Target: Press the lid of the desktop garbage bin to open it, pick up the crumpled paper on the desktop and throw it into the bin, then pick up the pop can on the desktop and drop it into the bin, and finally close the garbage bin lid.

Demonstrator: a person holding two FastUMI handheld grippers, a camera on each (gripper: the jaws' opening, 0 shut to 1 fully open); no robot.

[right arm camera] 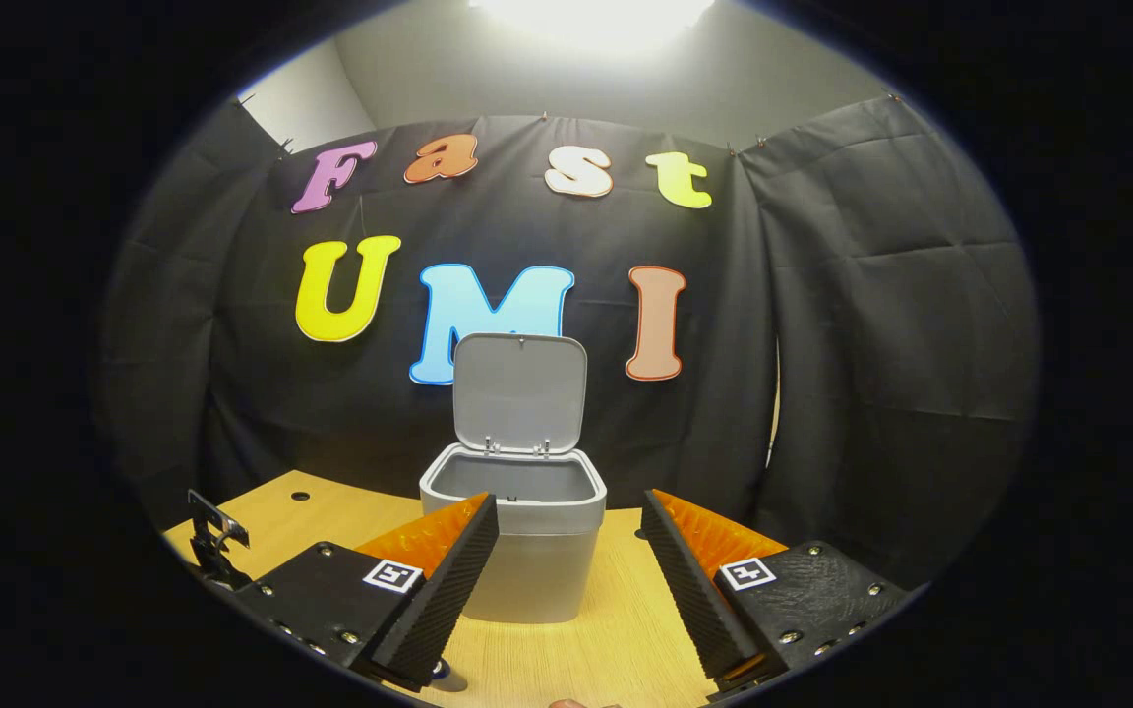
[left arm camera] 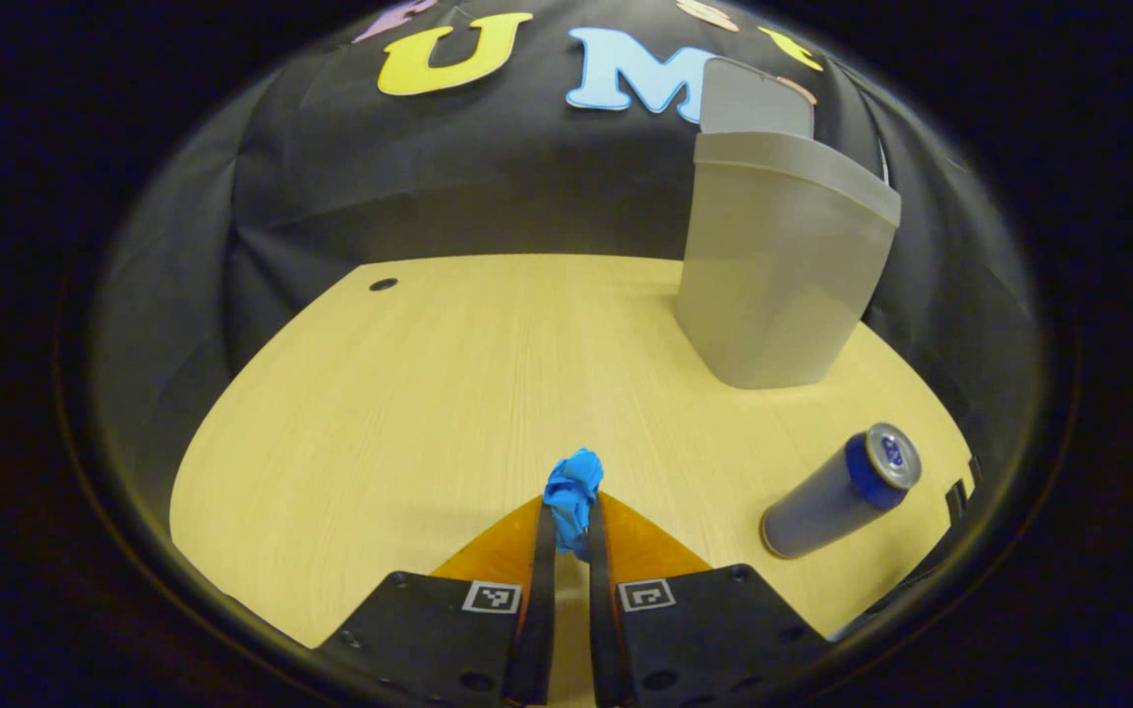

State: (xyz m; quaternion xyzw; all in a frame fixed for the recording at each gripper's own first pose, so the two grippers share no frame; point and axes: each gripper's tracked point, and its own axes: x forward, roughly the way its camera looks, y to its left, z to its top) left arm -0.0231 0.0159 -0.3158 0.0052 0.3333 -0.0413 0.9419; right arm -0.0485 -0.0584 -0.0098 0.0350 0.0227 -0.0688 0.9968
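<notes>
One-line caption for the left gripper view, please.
Left gripper shut on blue paper above the desk; can lies on its side near the open bin.

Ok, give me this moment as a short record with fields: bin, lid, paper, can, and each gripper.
bin: grey garbage bin standing upright on the wooden desktop
lid: lid raised, bin mouth open
paper: blue crumpled paper pinched between the left gripper's fingers
can: pop can lying on its side on the desktop, in front of the bin
left gripper: left gripper shut on the crumpled paper
right gripper: right gripper open, holding nothing, facing the bin
task stage: lid opened, paper picked up, not yet dropped in
</notes>
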